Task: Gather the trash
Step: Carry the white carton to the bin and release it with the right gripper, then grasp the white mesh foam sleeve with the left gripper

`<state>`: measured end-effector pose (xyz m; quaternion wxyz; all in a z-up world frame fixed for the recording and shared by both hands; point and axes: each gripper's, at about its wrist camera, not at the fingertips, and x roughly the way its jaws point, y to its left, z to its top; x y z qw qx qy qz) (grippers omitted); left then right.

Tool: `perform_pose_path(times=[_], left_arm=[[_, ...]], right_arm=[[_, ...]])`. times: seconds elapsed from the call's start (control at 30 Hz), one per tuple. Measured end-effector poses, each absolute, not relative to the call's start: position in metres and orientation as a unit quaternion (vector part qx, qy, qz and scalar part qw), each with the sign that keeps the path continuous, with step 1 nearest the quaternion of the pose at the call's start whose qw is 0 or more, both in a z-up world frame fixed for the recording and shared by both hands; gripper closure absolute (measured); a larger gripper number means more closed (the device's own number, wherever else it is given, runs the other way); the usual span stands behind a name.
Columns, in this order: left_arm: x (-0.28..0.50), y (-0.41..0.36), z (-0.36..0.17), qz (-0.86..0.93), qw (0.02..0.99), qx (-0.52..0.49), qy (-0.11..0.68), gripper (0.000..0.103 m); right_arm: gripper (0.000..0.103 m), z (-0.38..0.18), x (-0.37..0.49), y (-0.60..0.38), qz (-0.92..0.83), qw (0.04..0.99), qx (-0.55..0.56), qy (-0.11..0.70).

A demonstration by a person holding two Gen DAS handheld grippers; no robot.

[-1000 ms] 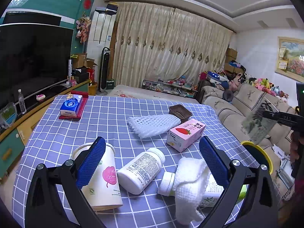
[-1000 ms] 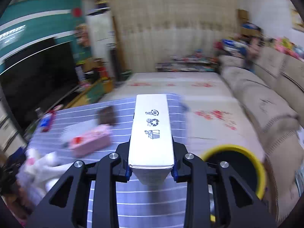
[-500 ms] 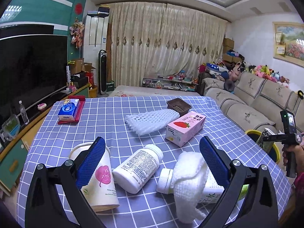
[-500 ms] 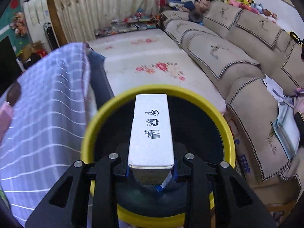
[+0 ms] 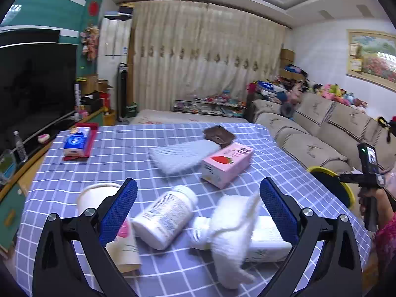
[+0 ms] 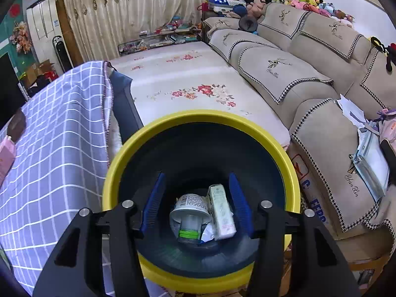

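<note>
The counter (image 5: 128, 148) wears a lavender-blue cloth crossed by a white grid. On it lie a pink carton (image 5: 226, 164) printed with a red strawberry, a white pill bottle (image 5: 165, 216) with grey print, a white knitted cloth (image 5: 232, 230), a white foam net (image 5: 180, 154), a brown tray (image 5: 219, 135), a cream paper cup (image 5: 116, 235) with a pink mark, and a blue tissue pack (image 5: 76, 142). The bin (image 6: 247, 126) is dark inside with a yellow rim. The sofa (image 6: 297, 74) is beige, edged in black-and-white houndstooth.
</note>
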<state>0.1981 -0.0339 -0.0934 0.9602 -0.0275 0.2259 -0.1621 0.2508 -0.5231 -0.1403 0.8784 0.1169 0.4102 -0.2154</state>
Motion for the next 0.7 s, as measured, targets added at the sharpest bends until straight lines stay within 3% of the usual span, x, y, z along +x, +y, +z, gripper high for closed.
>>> perform_pose_path(times=[0.13, 0.7], left_arm=[[0.202, -0.044, -0.095, -0.189, 0.951, -0.026, 0.245, 0.006], [0.216, -0.084, -0.111, -0.223, 0.921, 0.02, 0.318, 0.048]], right_arm=[[0.05, -0.137, 0.246, -0.515, -0.205, 0.883, 0.116, 0.406], [0.045, -0.117, 0.224, -0.516, -0.186, 0.899, 0.13, 0.375]])
